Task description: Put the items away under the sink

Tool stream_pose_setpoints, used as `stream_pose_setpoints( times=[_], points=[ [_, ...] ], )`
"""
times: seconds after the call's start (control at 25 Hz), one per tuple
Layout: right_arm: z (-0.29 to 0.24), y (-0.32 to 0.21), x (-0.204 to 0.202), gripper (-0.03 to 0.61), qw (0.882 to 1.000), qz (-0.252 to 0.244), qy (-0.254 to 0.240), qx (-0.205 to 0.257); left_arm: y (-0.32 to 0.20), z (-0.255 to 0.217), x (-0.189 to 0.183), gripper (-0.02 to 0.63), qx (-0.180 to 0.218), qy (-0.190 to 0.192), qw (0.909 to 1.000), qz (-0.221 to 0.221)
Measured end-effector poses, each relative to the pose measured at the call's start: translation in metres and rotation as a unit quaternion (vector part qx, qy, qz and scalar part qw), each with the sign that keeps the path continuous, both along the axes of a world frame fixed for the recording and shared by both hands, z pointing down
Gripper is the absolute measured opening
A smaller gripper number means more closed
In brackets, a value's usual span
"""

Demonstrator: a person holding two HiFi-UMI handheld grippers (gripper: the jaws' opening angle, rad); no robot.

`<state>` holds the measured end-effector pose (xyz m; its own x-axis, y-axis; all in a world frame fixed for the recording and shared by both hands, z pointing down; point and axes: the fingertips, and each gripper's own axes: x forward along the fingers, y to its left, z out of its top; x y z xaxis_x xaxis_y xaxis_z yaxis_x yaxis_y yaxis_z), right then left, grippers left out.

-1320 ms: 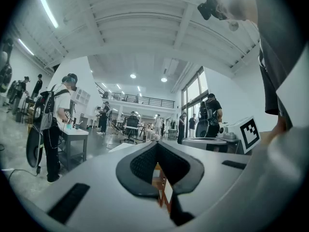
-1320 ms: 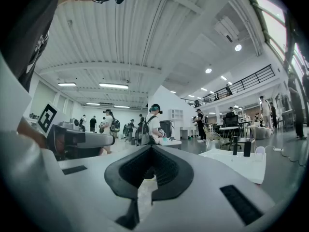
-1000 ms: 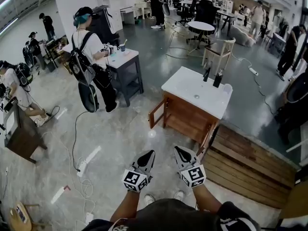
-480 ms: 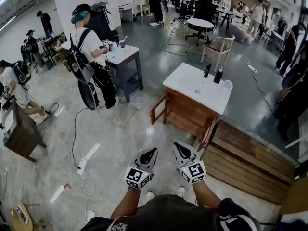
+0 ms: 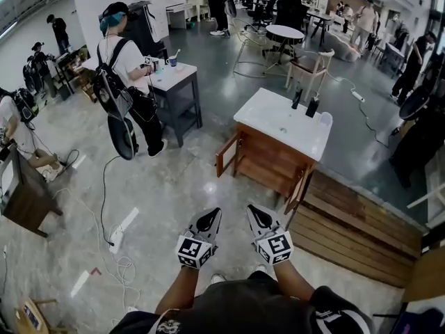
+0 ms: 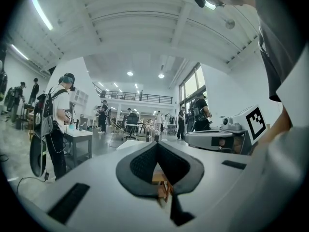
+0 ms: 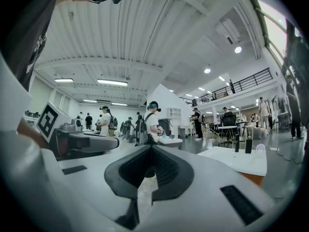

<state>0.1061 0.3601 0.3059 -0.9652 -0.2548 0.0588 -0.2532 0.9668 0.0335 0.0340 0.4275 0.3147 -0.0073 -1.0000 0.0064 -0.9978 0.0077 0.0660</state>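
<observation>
The items, two dark bottles [image 5: 297,99] and a small white cup [image 5: 326,119], stand along the far edge of the white-topped desk [image 5: 268,120] with the sink. That desk is right of centre in the head view, well apart from you.

You are at the approach step, and nothing is picked up yet. Your left tool [image 5: 211,218] and right tool [image 5: 255,216] hang side by side at the lower middle of the frame. Each has its jaws together with nothing between them, as both gripper views show. Below the desk top the doors [image 5: 224,160] appear to stand open, so the space under the sink looks ready.

Next, I judge, you need to walk up to the desk, part the jaws of one tool and bring it round a bottle. Take it low on the body so it does not tip.

Against the frame a second ago, little differs. The desk and both tools sit slightly higher in the frame, and the tools remain closed and empty.
</observation>
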Motion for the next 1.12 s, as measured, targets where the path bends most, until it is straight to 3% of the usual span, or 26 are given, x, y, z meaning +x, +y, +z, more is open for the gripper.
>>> stream_pose_setpoints(
  times=[0.4, 1.12],
  points=[
    [0.016, -0.028, -0.004, 0.023, 1.0, 0.001, 0.016, -0.018, -0.036, 0.004, -0.005, 0.006, -0.007, -0.001, 1.0, 0.007],
    [0.002, -0.179, -0.028, 0.023, 0.998, -0.035, -0.034, -0.029, -0.198, 0.001, -0.019, 0.006, -0.021, -0.01, 0.9992, 0.031]
  ],
)
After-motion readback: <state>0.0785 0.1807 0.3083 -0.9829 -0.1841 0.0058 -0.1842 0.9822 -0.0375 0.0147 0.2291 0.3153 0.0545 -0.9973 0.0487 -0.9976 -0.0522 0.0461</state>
